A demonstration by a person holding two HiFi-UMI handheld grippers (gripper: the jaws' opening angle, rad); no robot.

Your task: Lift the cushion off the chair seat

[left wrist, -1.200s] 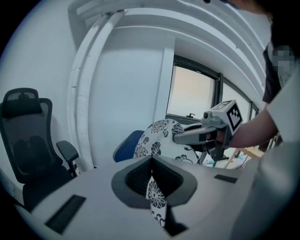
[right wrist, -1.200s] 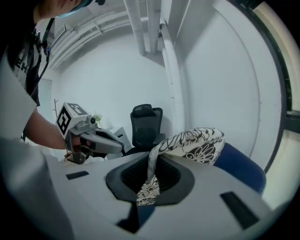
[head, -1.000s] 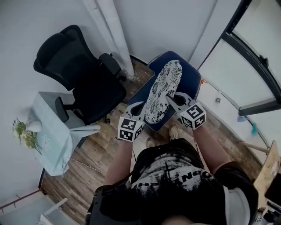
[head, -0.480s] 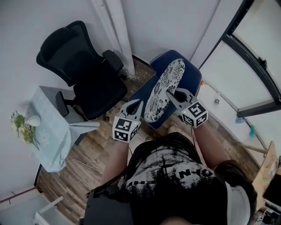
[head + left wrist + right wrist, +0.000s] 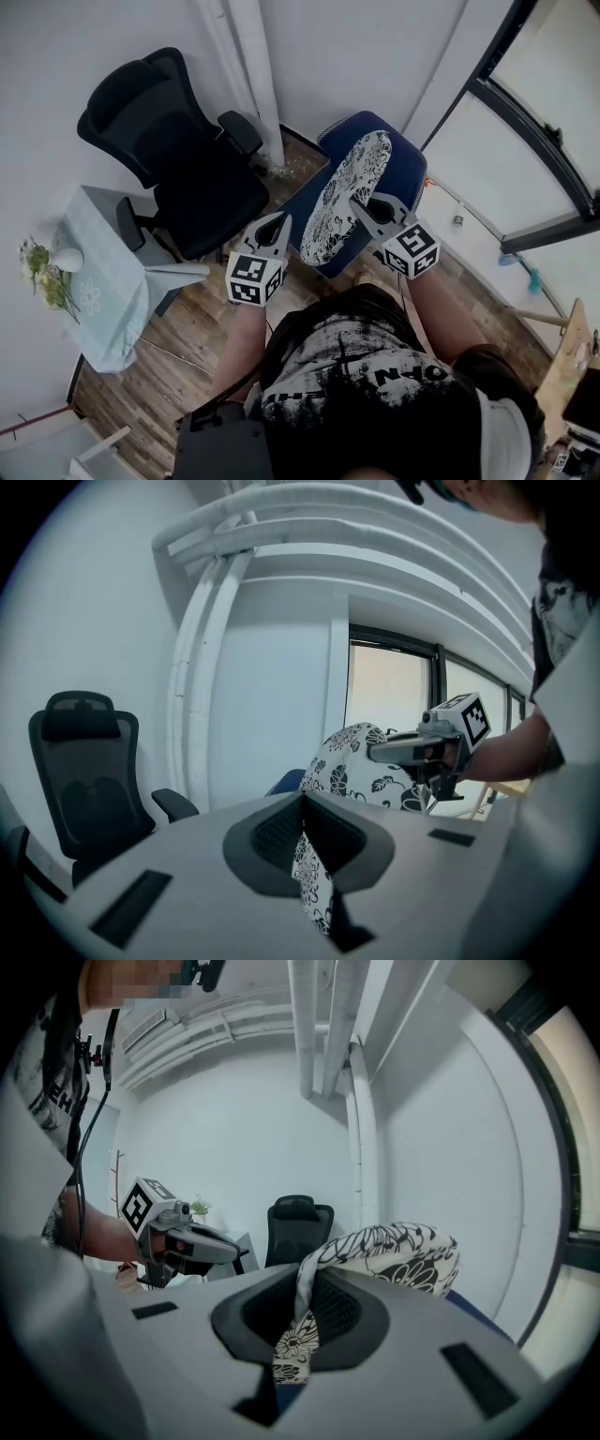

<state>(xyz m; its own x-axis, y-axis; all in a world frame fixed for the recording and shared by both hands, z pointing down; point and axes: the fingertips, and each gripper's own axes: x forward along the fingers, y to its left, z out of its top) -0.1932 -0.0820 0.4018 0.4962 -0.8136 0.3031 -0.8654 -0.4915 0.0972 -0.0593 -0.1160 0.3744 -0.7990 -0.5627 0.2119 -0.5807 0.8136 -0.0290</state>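
Seat of blue chair: mostly hid under cushion btwn the tools. Pinched cushion edges: lost inside jaws of left tool and right tool. Base of black office chair, beyond left tool: mostly hid by its seat. Small bits right of right tool: too small to ID. Wood item far right of right tool: cut by frame edge.

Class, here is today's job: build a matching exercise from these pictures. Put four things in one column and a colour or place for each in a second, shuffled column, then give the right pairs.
Column one
1 cushion
2 office chair
3 padded chair
4 vase

Column two
a blue
b on the small table
c white with black flowers
d black

Pairs: 1-c, 2-d, 3-a, 4-b
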